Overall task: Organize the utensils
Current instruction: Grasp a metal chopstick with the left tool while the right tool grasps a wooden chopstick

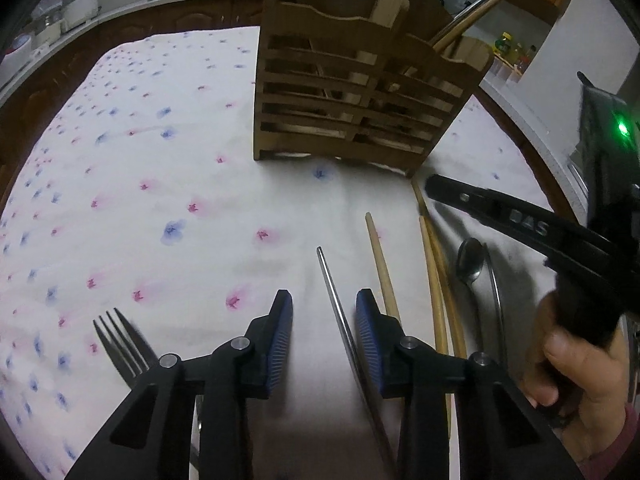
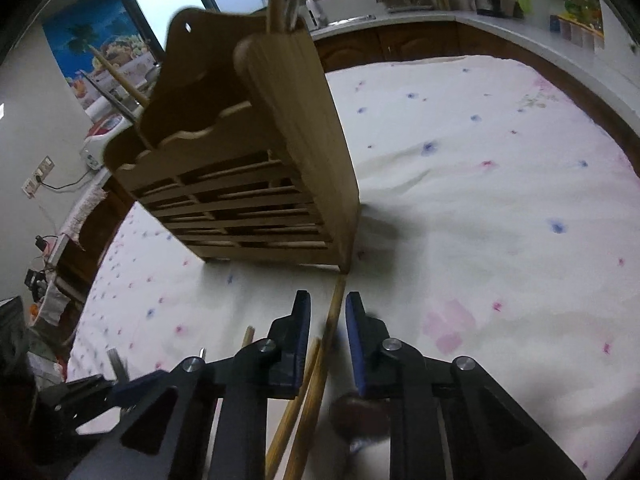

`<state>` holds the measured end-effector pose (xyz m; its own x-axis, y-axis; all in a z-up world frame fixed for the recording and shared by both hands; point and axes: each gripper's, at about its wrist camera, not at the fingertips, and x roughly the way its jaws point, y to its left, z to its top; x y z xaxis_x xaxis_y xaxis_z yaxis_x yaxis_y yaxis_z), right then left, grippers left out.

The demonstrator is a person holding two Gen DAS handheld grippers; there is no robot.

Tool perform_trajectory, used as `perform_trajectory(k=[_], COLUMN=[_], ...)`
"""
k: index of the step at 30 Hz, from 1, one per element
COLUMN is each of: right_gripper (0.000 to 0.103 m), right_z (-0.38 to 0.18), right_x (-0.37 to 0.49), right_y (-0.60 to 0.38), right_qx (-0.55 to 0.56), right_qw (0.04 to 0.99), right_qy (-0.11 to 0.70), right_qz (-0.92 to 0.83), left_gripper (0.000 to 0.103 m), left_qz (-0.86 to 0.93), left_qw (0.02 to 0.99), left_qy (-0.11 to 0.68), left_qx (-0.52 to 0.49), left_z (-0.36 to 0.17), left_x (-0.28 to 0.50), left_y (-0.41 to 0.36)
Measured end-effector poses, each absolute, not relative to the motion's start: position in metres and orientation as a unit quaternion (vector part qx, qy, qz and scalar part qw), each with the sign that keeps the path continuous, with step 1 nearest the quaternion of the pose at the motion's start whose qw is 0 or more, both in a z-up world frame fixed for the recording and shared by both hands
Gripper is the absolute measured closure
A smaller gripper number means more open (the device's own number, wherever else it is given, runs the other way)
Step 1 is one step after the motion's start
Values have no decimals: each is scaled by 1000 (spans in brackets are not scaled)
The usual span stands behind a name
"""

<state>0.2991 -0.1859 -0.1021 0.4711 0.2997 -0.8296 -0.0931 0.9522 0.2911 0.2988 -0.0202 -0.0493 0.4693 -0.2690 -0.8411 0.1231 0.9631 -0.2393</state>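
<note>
A wooden slatted utensil caddy (image 1: 352,92) stands on the floral tablecloth (image 1: 160,200) and holds chopsticks (image 1: 476,16) and other utensils. My left gripper (image 1: 324,312) is open low over the cloth, with a metal chopstick (image 1: 336,304) lying between its fingers, against the right pad. A wooden chopstick (image 1: 382,264), two more wooden chopsticks (image 1: 434,280), a spoon (image 1: 470,260) and a fork (image 1: 120,340) lie on the cloth. My right gripper (image 2: 328,312) is open astride the wooden chopsticks (image 2: 330,320), just in front of the caddy (image 2: 248,160).
A kitchen counter (image 2: 440,20) with a kettle, bottles and jars runs behind the table. A window is at the back. The right gripper's arm (image 1: 520,224) and the hand holding it show at the right of the left wrist view.
</note>
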Motion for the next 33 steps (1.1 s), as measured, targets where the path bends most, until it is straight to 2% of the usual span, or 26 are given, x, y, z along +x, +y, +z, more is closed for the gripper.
perform_trajectory(k=[4,8,10,13,22,25,33], right_gripper=[96,97,97,98,98,98,98], right_z=[-112,-112,-111,-108,-83,-84,-99], right_x=[307,306,304,297,266,255,239], right_y=[-179,-173,-174,-177,-192,-196,-202], right_qx=[84,59,62,79,132,139,141], right_qw=[847,849,847,846,850,847,839], right_qy=[515,516,517,517,493,496,509], right_qz=[105,99,102,107,133,133,134], left_gripper=[76,79,89,96,96,92,91], left_qz=[-117,-117,-115,-124,-127,-125,-109], left_qw=[852,856,857,855,836,834,837], left_qy=[506,502,500,502,527,532,535], left_qx=[-66,-47,-40,-52,-87,-71,-43], left_z=[-53,-55,-55,-56,-53,-53,-52], left_x=[304,308,308,309,303,300,297], left_y=[-25,-34,-36,-31,-16,-21,-31])
